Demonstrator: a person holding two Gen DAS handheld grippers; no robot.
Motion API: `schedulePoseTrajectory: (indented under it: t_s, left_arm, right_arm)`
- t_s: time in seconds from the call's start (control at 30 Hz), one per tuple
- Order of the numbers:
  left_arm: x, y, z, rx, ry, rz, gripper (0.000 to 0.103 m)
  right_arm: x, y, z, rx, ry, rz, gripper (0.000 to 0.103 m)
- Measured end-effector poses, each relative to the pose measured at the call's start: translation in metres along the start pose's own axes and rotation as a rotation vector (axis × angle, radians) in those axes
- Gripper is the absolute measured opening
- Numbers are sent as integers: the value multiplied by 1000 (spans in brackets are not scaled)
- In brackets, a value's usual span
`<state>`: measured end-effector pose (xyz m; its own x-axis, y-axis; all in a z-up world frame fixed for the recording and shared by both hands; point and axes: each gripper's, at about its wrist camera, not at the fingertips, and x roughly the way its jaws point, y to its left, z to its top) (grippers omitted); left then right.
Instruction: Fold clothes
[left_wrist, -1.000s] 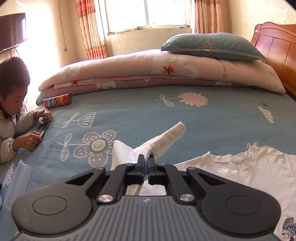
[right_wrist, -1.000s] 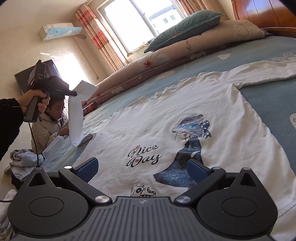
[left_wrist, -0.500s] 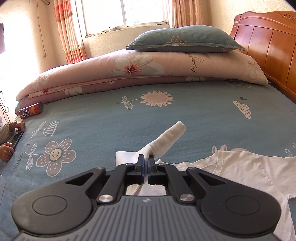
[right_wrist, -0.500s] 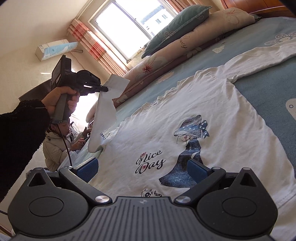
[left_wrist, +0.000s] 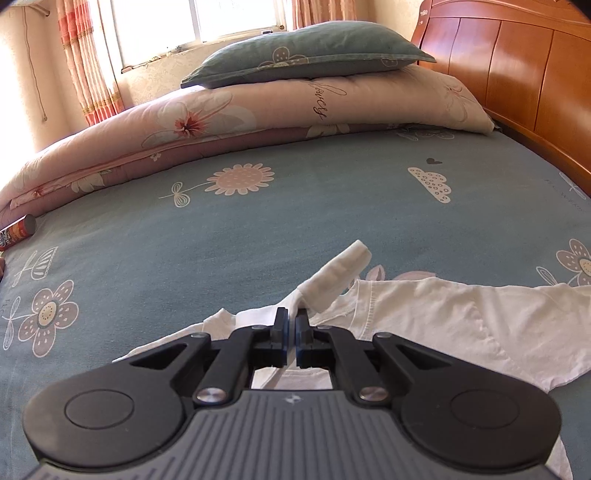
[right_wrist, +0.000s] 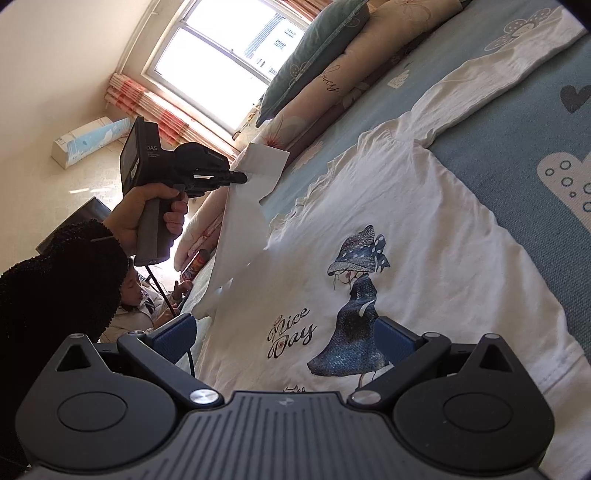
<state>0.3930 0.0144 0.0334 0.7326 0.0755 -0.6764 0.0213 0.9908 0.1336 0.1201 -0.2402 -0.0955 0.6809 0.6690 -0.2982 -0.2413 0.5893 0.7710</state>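
Observation:
A white T-shirt (right_wrist: 424, 236) with a girl print and "Nice Day" lettering lies face up on the blue bedsheet (left_wrist: 258, 229). My left gripper (left_wrist: 291, 317) is shut on the shirt's left sleeve (left_wrist: 332, 273), whose cuff sticks up past the fingers. In the right wrist view that gripper (right_wrist: 242, 178), held by a hand (right_wrist: 147, 210), lifts the sleeve (right_wrist: 247, 206) above the bed. My right gripper (right_wrist: 284, 332) is open, hovering low over the shirt's lower hem with nothing between its blue pads (right_wrist: 173, 332). The other sleeve (right_wrist: 498, 77) lies flat.
A rolled pink quilt (left_wrist: 280, 107) and a teal pillow (left_wrist: 306, 55) lie along the far side under a window. A wooden headboard (left_wrist: 517, 74) stands at the right. A red snack can (left_wrist: 18, 230) rests at the left edge. A child (right_wrist: 140, 299) sits beside the bed.
My left gripper has carried the sleeve up and to the right, over the shirt's body. The right wrist view has tilted; the right gripper stays open near the hem.

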Motion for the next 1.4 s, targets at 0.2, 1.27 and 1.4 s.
schedulePoseTrajectory:
  t_s: [0.2,1.27,1.4]
  left_arm:
    - [18,-26,-3,15,29,-42,6]
    - [-59,162,-204,-123,-53,196,78]
    - [-37,176,-204,-195,-91,183,78]
  right_arm:
    - [5,3,-2,-38,36,-23,103]
    - [19,19,-28,-271,29,-119,103]
    - [20,23,-31,-294,22,-146,103]
